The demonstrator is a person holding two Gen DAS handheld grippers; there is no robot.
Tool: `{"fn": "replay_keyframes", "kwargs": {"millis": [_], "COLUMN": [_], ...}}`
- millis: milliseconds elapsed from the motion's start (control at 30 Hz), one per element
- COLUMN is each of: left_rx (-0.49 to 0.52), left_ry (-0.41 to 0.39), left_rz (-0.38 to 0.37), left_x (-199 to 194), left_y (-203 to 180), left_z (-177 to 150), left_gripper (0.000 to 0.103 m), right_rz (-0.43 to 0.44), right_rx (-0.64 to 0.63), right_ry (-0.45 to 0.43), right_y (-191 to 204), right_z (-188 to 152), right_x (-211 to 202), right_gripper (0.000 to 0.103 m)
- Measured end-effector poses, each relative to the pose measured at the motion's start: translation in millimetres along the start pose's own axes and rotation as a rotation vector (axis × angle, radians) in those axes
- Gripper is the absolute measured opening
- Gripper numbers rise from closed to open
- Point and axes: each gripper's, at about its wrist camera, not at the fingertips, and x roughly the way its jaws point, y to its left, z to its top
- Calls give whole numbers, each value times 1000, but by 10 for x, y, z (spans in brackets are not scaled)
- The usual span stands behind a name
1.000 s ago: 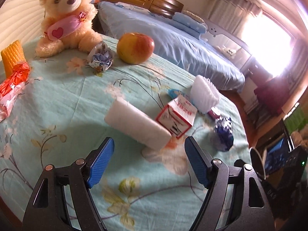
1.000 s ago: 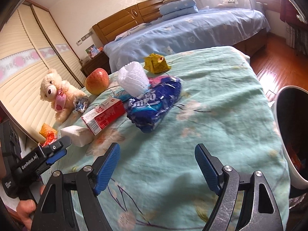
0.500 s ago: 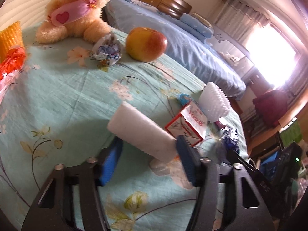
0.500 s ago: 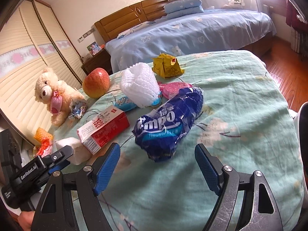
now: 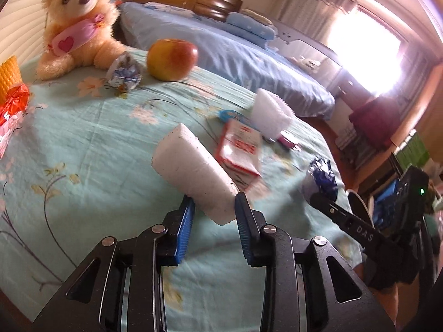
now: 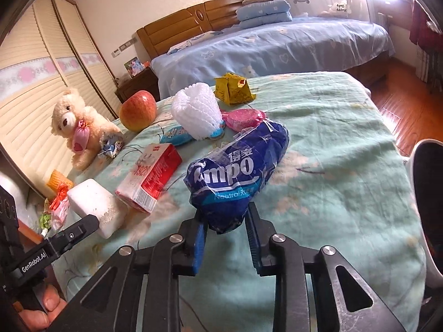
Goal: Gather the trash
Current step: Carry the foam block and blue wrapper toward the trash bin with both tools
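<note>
We are gripping two pieces of trash at once, and nothing seems to be binned yet as far as we can see. Our left tongs point(image 5: 213, 207) have just been closing and are now pinching the near end of the white foam block point(image 5: 193, 170), which is sticking out over the tabletop point(image 5: 83, 144). Our right tongs point(image 6: 224, 222) have also just been closing and are now squeezing the tail of the blue tissue wrapper point(image 6: 235, 174). The white bin point(image 6: 423, 207) is waiting at the right edge, beside the tabletop. Left lying are the red carton point(image 6: 151, 177), the white foam net point(image 6: 195, 113), the yellow packet point(image 6: 232, 88), the pink wrapper point(image 6: 243, 119) and the crumpled wrapper point(image 5: 124, 73) by the teddy bear point(image 5: 80, 25) and the apple point(image 5: 171, 59). We judge the job barely started.
</note>
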Motion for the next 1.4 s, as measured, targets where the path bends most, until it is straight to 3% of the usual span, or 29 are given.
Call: {"fn": "replay_keyframes", "kwargs": {"millis": [267,800,1400], "left_rx": [132,284,477], "left_ry": [13,68,115], "left_rz": [-48,-139,-172], "left_x": [-63,90,279], "left_y": [-453,-1164,-1906], "left_z": [-202,-417,-582], "left_gripper": [29,29,29], "right_rz": [-7,-87,-178], "right_rx": [17,75,138], "right_ry": [-30,-73,-127], "right_y": [-140,-646,-1189], "right_z": [-136,-337,-396], "right_x": [-309,-814,-1203], "right_gripper": [26,26,26]}}
